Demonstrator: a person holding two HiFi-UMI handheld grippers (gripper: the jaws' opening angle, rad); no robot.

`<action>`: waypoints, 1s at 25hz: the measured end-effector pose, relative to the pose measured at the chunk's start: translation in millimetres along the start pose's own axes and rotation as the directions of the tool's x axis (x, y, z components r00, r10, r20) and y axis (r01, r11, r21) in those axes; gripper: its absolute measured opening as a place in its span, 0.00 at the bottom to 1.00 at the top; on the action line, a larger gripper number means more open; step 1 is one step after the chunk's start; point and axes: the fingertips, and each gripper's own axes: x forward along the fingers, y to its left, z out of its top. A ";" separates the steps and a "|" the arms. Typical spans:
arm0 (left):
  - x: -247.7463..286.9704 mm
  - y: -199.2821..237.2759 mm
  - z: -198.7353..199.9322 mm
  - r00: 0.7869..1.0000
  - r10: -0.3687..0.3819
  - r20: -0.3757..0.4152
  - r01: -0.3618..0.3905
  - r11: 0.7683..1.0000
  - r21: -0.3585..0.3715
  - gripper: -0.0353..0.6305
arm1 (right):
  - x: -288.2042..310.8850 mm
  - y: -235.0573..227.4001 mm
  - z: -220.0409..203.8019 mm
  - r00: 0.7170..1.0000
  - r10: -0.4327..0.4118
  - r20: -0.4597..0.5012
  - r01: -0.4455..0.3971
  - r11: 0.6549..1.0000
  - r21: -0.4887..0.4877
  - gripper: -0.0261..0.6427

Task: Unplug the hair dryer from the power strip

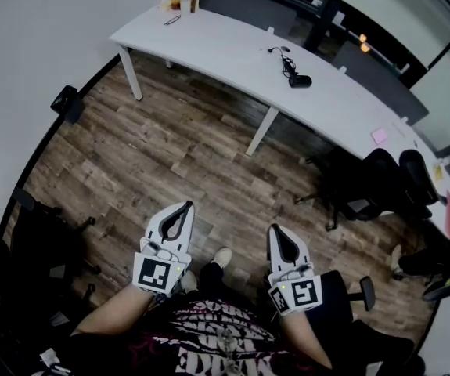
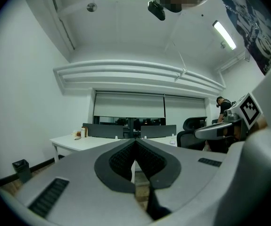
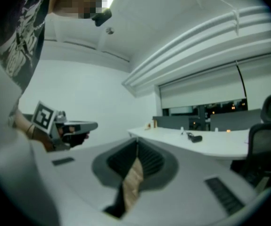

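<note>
Grey-white left claw [image 1: 183, 207] and right claw [image 1: 276, 230] both closed on nothing, held at my waist | task not begun, nothing unplugged | plank floor [image 1: 201, 155] ahead open; office chairs [image 1: 381, 182] crowd the right | far white worktop [image 1: 232, 49]: black corded item mid-surface, likely the hair dryer [image 1: 299, 79]; power strip not discernible

My left claw [image 1: 185, 207] and right claw [image 1: 272, 229] are pale grey shells. Dark ribbed pads [image 2: 121, 160] line the inside of each jaw, and a dark slotted strip [image 2: 48, 197] runs along each flank. Behind each claw sits a white cube [image 1: 160, 273] with black square markers. I wear a black short-sleeved T-shirt [image 1: 209, 331] with white and red print, and light shoes [image 1: 222, 256].
</note>
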 end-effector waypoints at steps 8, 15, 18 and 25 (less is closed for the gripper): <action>50.4 7.2 3.5 1.000 0.001 -0.005 -0.001 1.000 0.017 0.09 | 29.4 -31.6 14.6 1.000 0.013 0.017 -0.013 1.000 -0.005 0.09; 89.6 9.5 29.5 0.999 0.022 0.043 -0.024 0.998 0.061 0.09 | 52.7 -63.5 39.3 0.996 0.044 0.071 -0.043 0.999 -0.014 0.09; 101.7 4.4 39.0 0.998 0.035 0.050 -0.039 0.997 0.071 0.09 | 57.5 -76.3 49.0 0.994 0.065 0.093 -0.063 0.998 -0.027 0.09; 125.3 -4.8 49.7 0.994 0.082 0.067 -0.085 0.995 0.048 0.09 | 69.5 -120.1 61.7 0.988 0.079 0.131 -0.076 0.997 -0.031 0.09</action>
